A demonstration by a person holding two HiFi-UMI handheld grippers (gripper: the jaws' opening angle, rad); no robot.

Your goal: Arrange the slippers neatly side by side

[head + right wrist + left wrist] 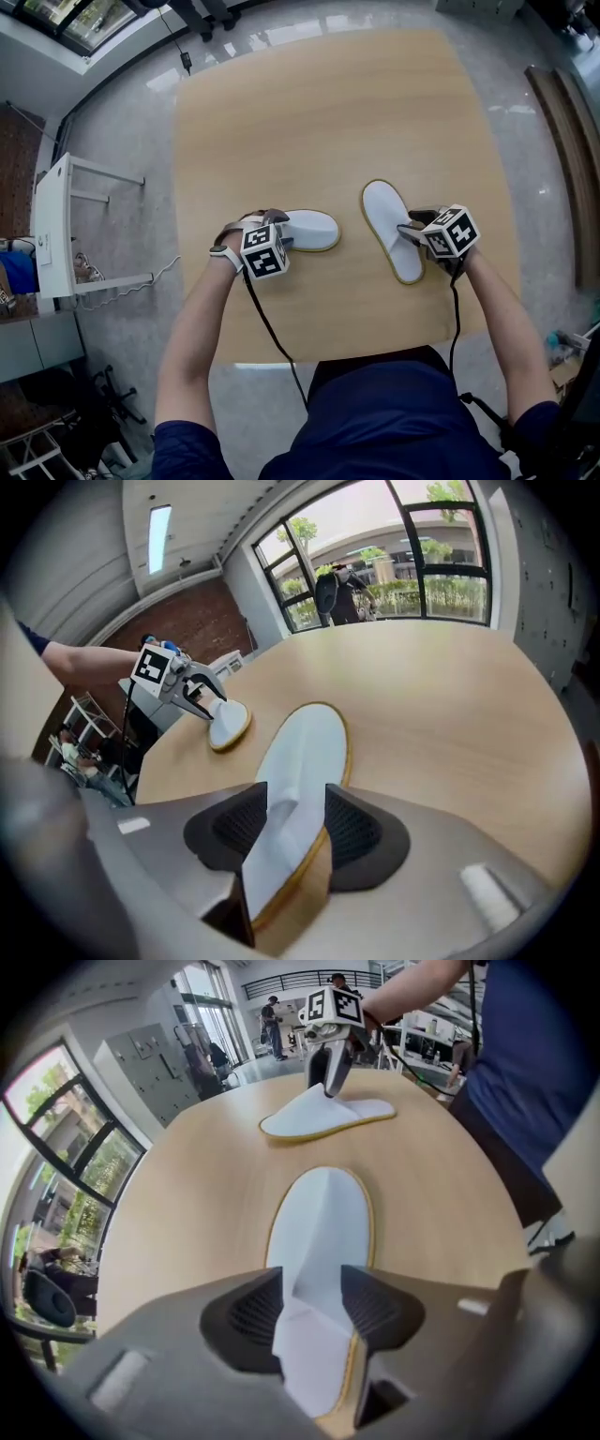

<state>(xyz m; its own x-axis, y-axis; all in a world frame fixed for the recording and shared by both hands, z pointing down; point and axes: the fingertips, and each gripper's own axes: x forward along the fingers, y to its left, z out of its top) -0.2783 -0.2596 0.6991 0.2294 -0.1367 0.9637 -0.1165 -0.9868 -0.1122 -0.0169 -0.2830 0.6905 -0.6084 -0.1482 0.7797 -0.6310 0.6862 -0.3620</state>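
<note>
Probably a lab or office — tall windows (441,546), grey lockers (150,1058)

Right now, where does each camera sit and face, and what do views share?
Head view: on the head, facing down at the table; both forearms show.
Left gripper view: on left gripper, along jaws gripping left slipper; right arm beyond.
Right gripper view: on right gripper, jaws gripping right slipper; left arm beyond.
All share both slippers.

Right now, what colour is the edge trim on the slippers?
Yellow-gold trim on a white slipper; clearest in the left gripper view.
</note>
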